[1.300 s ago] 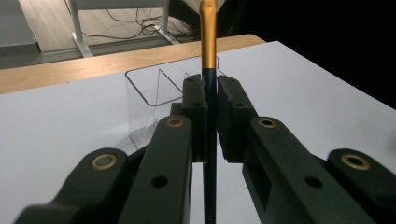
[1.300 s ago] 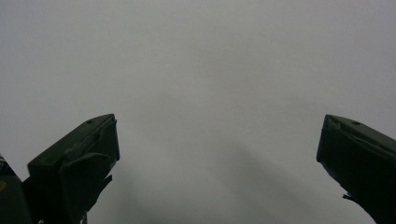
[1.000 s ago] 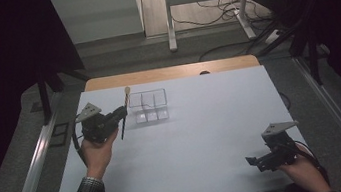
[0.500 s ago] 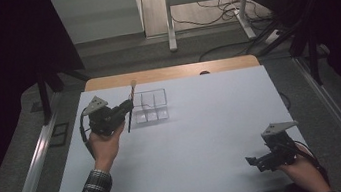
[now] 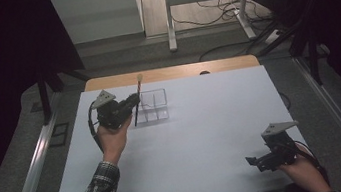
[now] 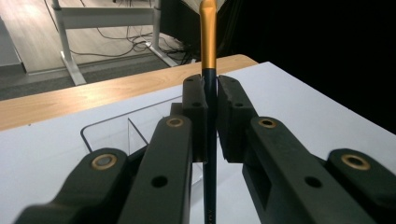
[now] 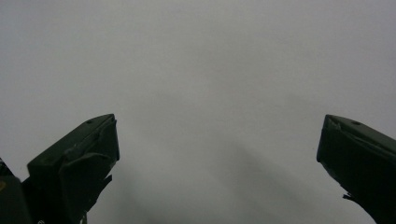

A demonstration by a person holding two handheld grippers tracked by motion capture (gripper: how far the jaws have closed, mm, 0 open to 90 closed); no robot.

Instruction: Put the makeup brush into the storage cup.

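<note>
A brush (image 5: pixel 136 103) with a dark handle and a gold ferrule (image 6: pixel 208 42) stands nearly upright, pinched in my left gripper (image 5: pixel 131 102), which is shut on it. Just right of it on the white table (image 5: pixel 204 136) is a clear plastic organizer (image 5: pixel 153 105) with compartments; its near wall shows behind the jaws in the left gripper view (image 6: pixel 121 130). The brush's lower tip hangs by the organizer's left side. My right gripper (image 5: pixel 254 161) rests low at the table's front right corner, open, nothing between its fingers (image 7: pixel 84 158).
A wooden strip (image 5: pixel 170 73) runs along the table's far edge. Beyond it stand a white desk frame (image 5: pixel 206 5) and cables on the floor. Metal rails (image 5: pixel 32 166) flank the table on both sides.
My left gripper has carried the brush rightward and farther from the person, up to the organizer's left side, and the brush now stands more upright. The right gripper has stayed put.
</note>
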